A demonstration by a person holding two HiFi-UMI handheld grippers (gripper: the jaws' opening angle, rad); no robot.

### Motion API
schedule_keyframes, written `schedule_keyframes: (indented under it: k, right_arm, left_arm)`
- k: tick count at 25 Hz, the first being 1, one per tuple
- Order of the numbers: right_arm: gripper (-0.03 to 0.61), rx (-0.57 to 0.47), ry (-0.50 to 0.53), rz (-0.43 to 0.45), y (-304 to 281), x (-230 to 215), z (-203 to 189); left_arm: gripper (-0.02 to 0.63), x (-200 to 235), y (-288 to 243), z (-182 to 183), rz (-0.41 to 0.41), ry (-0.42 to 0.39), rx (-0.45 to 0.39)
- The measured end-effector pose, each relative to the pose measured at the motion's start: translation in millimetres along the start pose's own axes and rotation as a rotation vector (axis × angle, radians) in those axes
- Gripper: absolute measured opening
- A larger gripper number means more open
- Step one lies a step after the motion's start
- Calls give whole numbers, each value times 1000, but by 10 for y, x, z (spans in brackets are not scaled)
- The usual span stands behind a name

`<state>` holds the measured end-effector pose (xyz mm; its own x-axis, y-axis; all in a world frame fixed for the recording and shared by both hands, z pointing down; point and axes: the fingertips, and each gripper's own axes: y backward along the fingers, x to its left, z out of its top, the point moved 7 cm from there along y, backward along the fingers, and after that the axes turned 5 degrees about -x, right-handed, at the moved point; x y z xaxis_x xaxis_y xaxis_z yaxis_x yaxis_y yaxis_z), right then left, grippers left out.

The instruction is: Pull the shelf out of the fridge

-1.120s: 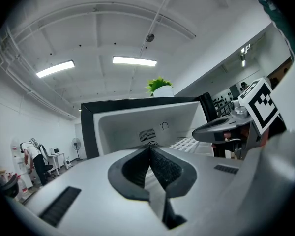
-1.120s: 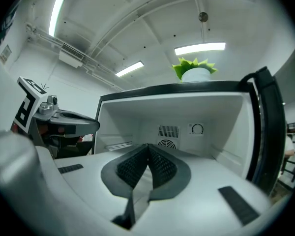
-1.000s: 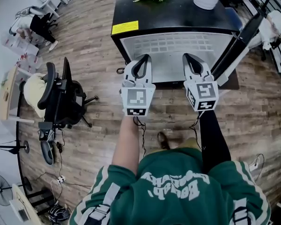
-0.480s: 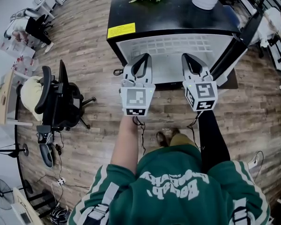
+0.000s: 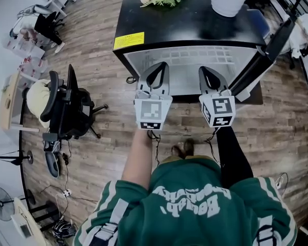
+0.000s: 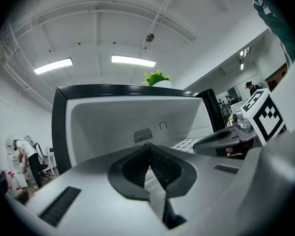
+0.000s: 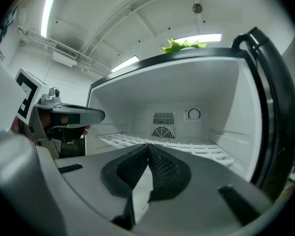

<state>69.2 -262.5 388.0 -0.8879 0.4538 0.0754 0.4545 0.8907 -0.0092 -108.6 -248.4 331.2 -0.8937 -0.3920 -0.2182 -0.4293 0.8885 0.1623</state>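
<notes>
Two tools: left tool (image 5: 160,66) and right tool (image 5: 206,70), each with jaws pressed together on nothing, side by side at the fridge (image 5: 195,22) mouth.
Place: shelf (image 7: 187,145) lies flat inside, beyond both tips.
Open room: door (image 5: 269,42) swung wide at right.
Make: white wire grid; smooth white walls; black shell.

The black box-shaped fridge (image 5: 195,22) stands just ahead of the left gripper (image 5: 161,65) and right gripper (image 5: 204,70), the white wire shelf (image 7: 187,144) inside it, its black door (image 5: 267,50) right of the right gripper.
</notes>
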Motion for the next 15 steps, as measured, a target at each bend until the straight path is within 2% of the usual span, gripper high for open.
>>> schedule_keyframes:
  k: [9,15]
  right_arm:
    - [11,-11,-23,20,-67,-130,-117]
    - [11,-1,-35,-11,-115,-160,-156]
  left_arm:
    - [17,-135,-75,-94,25,-17,19]
    - [17,-122,-140,-149,-5,-13,14]
